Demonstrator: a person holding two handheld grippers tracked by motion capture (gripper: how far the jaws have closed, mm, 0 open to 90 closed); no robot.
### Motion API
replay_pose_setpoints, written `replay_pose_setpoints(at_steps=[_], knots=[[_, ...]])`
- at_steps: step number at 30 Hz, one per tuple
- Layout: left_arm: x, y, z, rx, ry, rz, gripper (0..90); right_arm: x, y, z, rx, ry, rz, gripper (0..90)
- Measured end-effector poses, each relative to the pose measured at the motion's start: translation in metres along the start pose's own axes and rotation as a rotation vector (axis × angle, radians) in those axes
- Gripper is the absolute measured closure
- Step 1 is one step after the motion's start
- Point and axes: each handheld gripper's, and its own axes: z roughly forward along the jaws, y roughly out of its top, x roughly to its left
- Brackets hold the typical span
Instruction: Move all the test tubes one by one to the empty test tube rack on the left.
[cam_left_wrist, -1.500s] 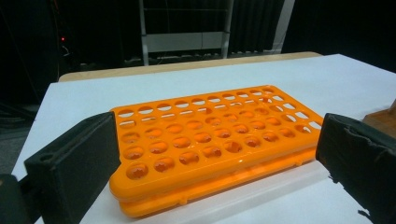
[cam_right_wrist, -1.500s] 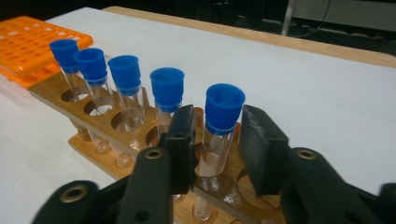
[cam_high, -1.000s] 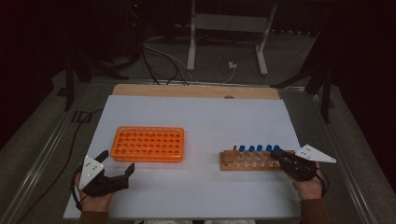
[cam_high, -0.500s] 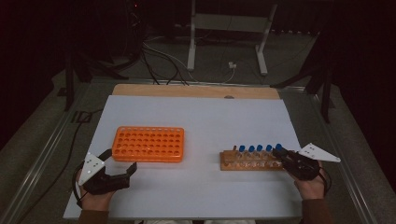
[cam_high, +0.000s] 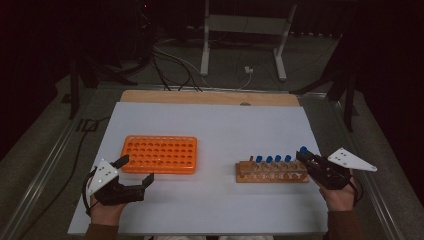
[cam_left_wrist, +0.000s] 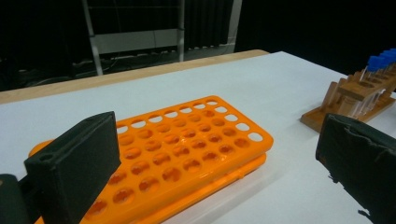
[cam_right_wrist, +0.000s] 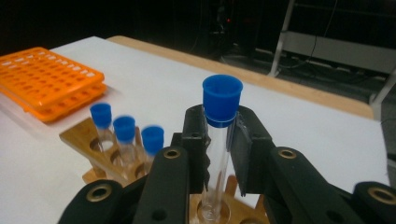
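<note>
Blue-capped tube (cam_right_wrist: 221, 135) clamped in right gripper (cam_right_wrist: 219, 154), above wooden rack (cam_high: 272, 172)

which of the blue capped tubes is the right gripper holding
The tube at the right end of the wooden rack, as the high view shows it. The right gripper clamps it just under its cap; the other tubes stand untouched.

Two hand-held black claws: the left claw (cam_high: 135, 171) and right claw (cam_high: 305, 158) each carry a pale grey three-cornered plate, brass-ringed screw holes, trailing black cable; brown sleeves at the wrists.
</note>
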Motion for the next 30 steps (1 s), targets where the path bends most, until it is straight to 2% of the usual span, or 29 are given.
replay_pose_setpoints(at_steps=[4,7,17,24,30], knots=[[0.0,0.004,0.004,-0.001,-0.006,0.013,0.6,0.002,0.008,-0.002,-0.01,0.003,-0.016,77.1],[0.0,0.007,0.009,-0.006,-0.014,0.008,0.6,0.005,0.015,-0.005,-0.015,0.006,-0.028,77.1],[-0.008,0.021,0.021,-0.026,-0.048,0.019,0.6,0.014,0.021,-0.009,-0.01,0.03,-0.034,77.2],[-0.016,0.03,0.03,-0.019,-0.056,0.026,0.6,0.023,0.022,-0.005,-0.001,0.069,-0.036,77.1],[-0.021,0.034,0.04,-0.018,-0.082,0.006,0.6,0.035,0.023,0.001,0.006,0.121,-0.036,77.2]])
